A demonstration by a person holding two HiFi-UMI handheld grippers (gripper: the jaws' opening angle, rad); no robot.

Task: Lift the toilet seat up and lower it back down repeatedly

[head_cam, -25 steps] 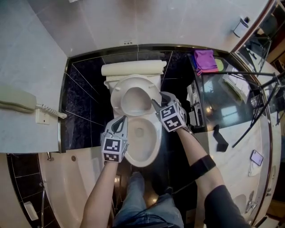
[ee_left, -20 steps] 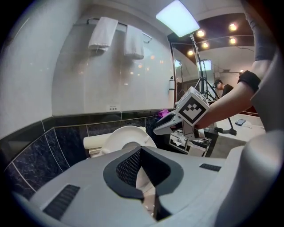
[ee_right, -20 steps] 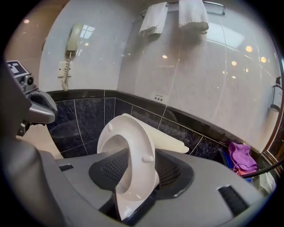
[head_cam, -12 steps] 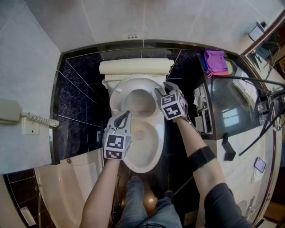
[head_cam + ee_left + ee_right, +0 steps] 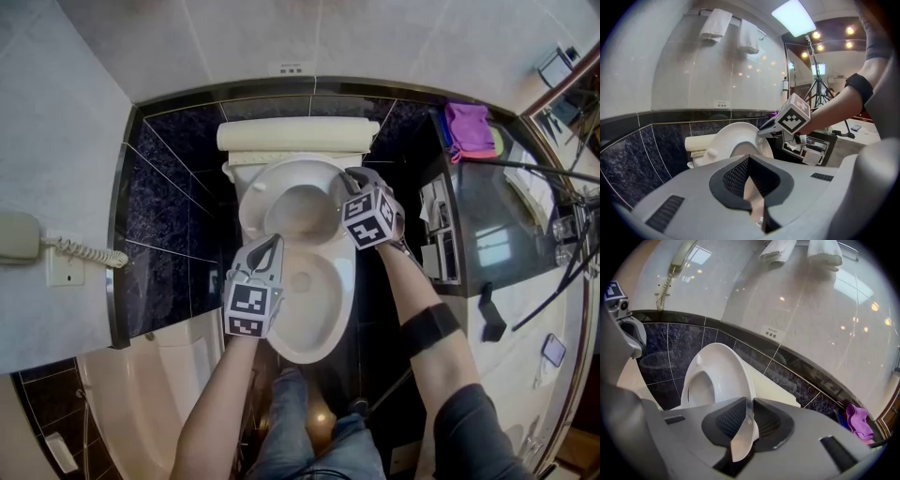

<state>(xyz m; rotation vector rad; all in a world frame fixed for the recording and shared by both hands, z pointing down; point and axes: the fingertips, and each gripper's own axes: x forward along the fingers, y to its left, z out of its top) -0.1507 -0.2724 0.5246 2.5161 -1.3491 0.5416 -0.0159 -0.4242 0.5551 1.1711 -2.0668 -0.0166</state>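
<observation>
At centre, above the bowl: toilet seat, raised steeply on its far hinge and tipped back toward the tank; whether touching the tank, cannot tell. Right gripper: jaws just drawn inward, now pinching the seat's right-hand rim, thin edge sandwiched between two dark ribbed pads. Left gripper: jaws pressed together, tips meeting, nothing between them; hovers near the bowl's left rim, apart from the seat.

Handling, as judged: stiff moulded ring, probably plastic and fairly light, rigid enough to follow a one-sided grip without much flex. Pivots only at the far hinge, so travels along an arc, not straight up or down. Glossy and smooth, hence slippery under the pads; likely to slide out of a shallow pinch. Best taken on the side rim toward the free end, away from the hinge, pads flat across the thin edge. Liable to slam onto the hard bowl if let go early; calls for support all the way down.

Materials and shapes: oval off-white seat with egg-shaped opening and a small bumper on its underside; glossy cream bowl; rounded oblong tank; polished black veined tiles behind; pale wall panels beyond.
</observation>
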